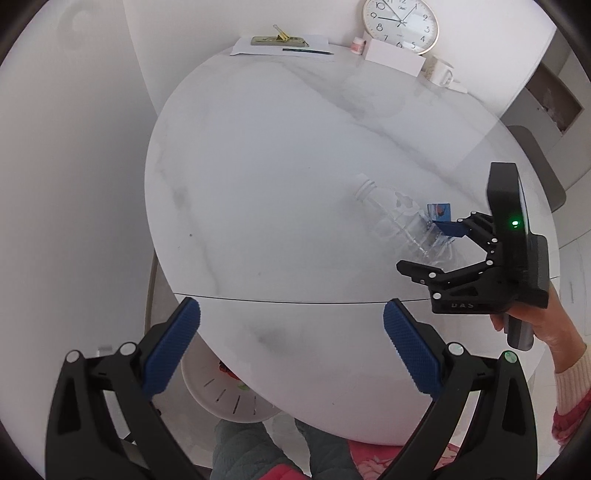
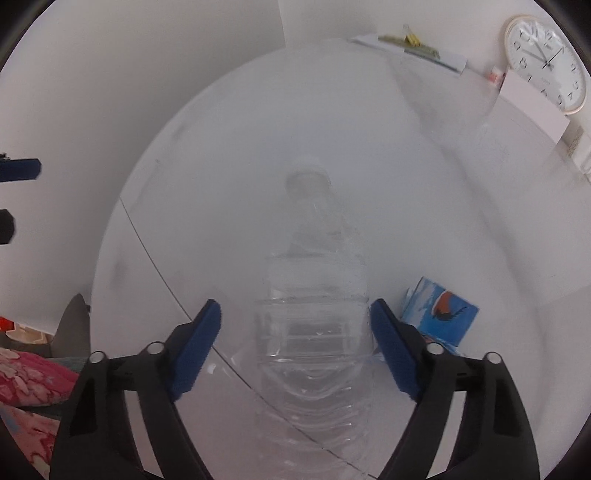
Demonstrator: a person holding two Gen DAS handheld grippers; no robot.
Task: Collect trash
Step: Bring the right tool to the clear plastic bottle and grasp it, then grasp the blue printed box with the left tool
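A clear empty plastic bottle (image 1: 395, 218) lies on its side on the white marble table (image 1: 277, 166), uncapped neck pointing to the far left. In the right wrist view the bottle (image 2: 314, 314) lies between my right gripper's open fingers; the right pad looks close to or touching its side. My right gripper (image 2: 295, 339) also shows in the left wrist view (image 1: 428, 245), open around the bottle's base. A small blue printed packet (image 2: 439, 310) lies just right of the bottle. My left gripper (image 1: 291, 339) is open and empty, above the table's near edge.
A white bin (image 1: 225, 395) with some trash stands on the floor below the table's near edge. At the far side are papers with a clip (image 1: 280, 42), a wall clock (image 1: 400, 22), a white box (image 1: 395, 57) and a mug (image 1: 441, 70). A chair (image 1: 535, 158) stands at the right.
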